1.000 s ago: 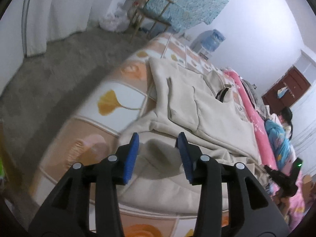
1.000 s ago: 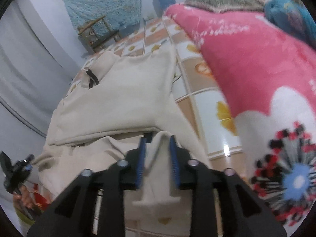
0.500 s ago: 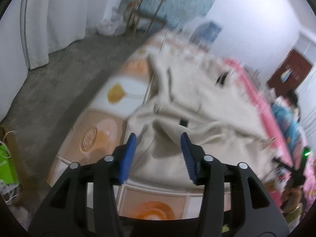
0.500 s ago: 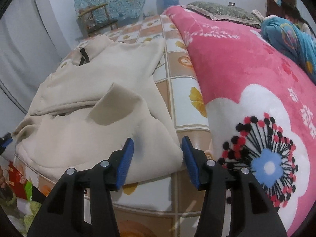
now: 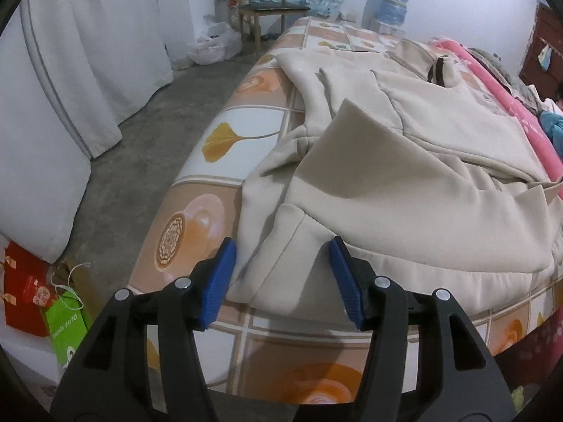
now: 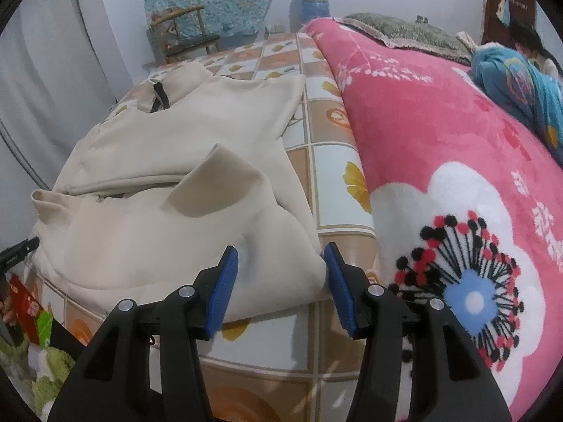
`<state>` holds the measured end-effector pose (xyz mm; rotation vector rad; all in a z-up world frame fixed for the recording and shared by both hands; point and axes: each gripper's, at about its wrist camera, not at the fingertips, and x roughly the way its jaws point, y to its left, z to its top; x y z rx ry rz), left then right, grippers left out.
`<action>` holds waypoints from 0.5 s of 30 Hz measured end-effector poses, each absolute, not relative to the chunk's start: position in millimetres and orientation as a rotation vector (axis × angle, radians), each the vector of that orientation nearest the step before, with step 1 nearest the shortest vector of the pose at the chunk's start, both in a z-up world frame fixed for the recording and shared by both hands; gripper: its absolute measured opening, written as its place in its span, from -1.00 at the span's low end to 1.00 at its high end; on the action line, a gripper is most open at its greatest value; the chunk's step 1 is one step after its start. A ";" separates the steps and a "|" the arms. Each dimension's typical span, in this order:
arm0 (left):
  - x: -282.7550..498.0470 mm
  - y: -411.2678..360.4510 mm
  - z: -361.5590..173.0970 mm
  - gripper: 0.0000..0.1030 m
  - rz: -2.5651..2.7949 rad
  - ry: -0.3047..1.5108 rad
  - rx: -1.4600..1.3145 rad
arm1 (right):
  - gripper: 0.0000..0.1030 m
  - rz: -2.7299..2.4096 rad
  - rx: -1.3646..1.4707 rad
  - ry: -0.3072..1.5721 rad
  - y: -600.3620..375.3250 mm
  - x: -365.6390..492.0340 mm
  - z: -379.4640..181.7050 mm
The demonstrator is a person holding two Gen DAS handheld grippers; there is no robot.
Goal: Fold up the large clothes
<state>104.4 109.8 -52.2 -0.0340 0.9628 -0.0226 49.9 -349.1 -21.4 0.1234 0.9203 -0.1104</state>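
Observation:
A large cream jacket (image 5: 404,161) lies on the patterned bed sheet (image 5: 225,133), its lower part folded up over its body with two corners sticking up. It also shows in the right wrist view (image 6: 169,190). My left gripper (image 5: 283,274) is open and empty, just short of the jacket's near left fold edge. My right gripper (image 6: 279,274) is open and empty, just short of the jacket's near right corner. The left gripper's tip (image 6: 17,249) shows at the left edge of the right wrist view.
A pink flowered blanket (image 6: 457,161) covers the bed to the right of the jacket. A person in blue (image 6: 517,81) lies far right. A wooden chair (image 5: 271,10) and a water jug (image 5: 387,3) stand at the far wall. Bags (image 5: 45,302) sit on the floor at left.
Both grippers have let go of the jacket's hem and drawn back toward the bed's near edge. The right gripper went from shut on cloth to open. The folded part now rests on the jacket.

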 end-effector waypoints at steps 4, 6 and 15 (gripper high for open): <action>98.6 105.8 -51.3 -0.19 -0.011 0.947 -0.024 | -0.03 -0.106 0.144 0.908 -350.9 46.8 -21.6; 96.9 100.2 -48.9 -0.28 0.003 0.941 0.009 | -0.03 -0.100 0.159 0.902 -352.6 46.3 -20.5; 95.7 90.4 -45.9 -0.85 0.050 0.897 0.110 | -0.51 -0.126 0.106 0.933 -356.2 64.2 -33.8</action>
